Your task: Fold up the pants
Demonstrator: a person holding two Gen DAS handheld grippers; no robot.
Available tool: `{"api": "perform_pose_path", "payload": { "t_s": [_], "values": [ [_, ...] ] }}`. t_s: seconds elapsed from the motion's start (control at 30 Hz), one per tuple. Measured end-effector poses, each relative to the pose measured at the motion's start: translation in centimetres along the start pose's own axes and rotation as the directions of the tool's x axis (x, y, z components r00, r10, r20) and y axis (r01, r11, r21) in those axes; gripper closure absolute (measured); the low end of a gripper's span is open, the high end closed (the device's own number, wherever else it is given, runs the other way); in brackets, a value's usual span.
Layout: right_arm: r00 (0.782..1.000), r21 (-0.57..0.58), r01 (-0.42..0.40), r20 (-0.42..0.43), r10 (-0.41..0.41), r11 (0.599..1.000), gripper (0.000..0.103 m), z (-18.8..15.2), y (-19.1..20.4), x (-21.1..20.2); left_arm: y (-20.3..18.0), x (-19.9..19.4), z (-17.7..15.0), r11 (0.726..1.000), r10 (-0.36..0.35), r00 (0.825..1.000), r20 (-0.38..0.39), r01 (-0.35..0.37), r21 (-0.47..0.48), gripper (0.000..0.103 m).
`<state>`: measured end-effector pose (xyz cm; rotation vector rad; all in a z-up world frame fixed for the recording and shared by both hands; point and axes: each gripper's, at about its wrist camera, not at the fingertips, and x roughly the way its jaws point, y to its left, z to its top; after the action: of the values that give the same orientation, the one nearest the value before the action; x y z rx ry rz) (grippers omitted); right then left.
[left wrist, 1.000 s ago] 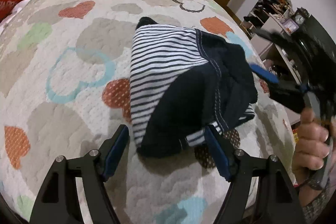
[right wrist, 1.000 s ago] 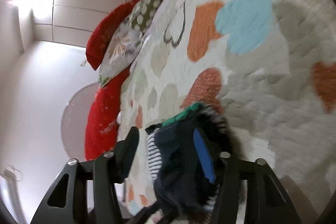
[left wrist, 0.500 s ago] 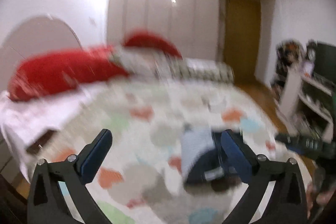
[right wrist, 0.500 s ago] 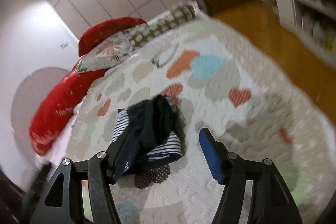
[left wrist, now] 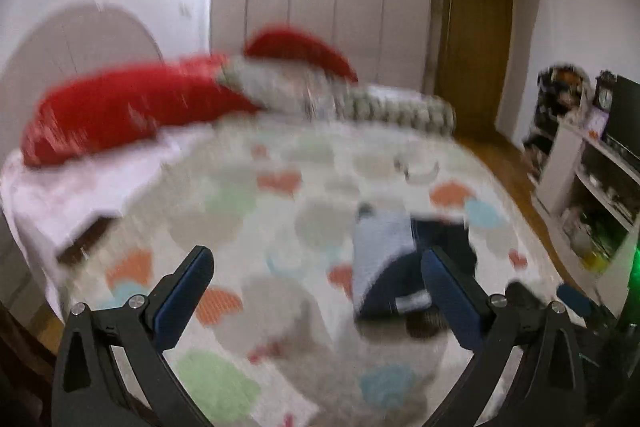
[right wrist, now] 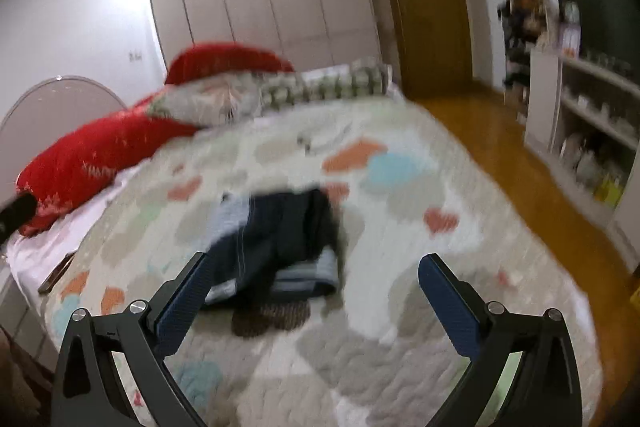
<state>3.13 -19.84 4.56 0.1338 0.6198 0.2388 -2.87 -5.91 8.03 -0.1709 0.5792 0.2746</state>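
One folded pants (right wrist: 276, 247) bundle on the bed (right wrist: 400, 327); left claw (left wrist: 316, 291) and right claw (right wrist: 312, 291) both released.

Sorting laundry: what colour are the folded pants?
Dark navy with pale striped parts; clearest in the right wrist view.

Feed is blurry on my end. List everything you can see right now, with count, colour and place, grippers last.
pants: one, navy with striped parts, folded in a bundle on the bedspread
bedspread: one, white with coloured hearts, covering the bed
red pillows: two, at the head of the bed
patterned pillows: two, pale, beside the red ones
door: one, wooden, far wall
shelf unit: one, white, right of the bed
left gripper: jaws open, empty, above the bedspread
right gripper: jaws open, empty, above the pants
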Motion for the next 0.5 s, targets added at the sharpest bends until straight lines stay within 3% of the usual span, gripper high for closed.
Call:
{"api": "perform_pose_path", "payload": {
  "t_s": [0.17, 0.23, 0.5],
  "values": [
    [0.999, -0.027, 0.037, -0.038, -0.038, 0.999, 0.0, -1.1, 0.4, 1.0, 0.2, 3.3, -2.6, 0.999, -0.011, 0.982, -0.189, 0.004, -0.038, 0.0],
    [0.995, -0.037, 0.066, -0.073, -0.069, 0.997, 0.0, -1.5, 0.5, 1.7, -0.1, 3.4, -3.7, 1.0, -0.002, 0.977, -0.212, -0.004, -0.028, 0.0],
    [0.975, 0.066, 0.05, -0.221, -0.034, 0.997, 0.0, -3.3, -1.5, 4.1, -1.9, 3.5, -5.2, 0.998, -0.032, 0.97, -0.242, 0.043, 0.041, 0.0]
  ]
}}
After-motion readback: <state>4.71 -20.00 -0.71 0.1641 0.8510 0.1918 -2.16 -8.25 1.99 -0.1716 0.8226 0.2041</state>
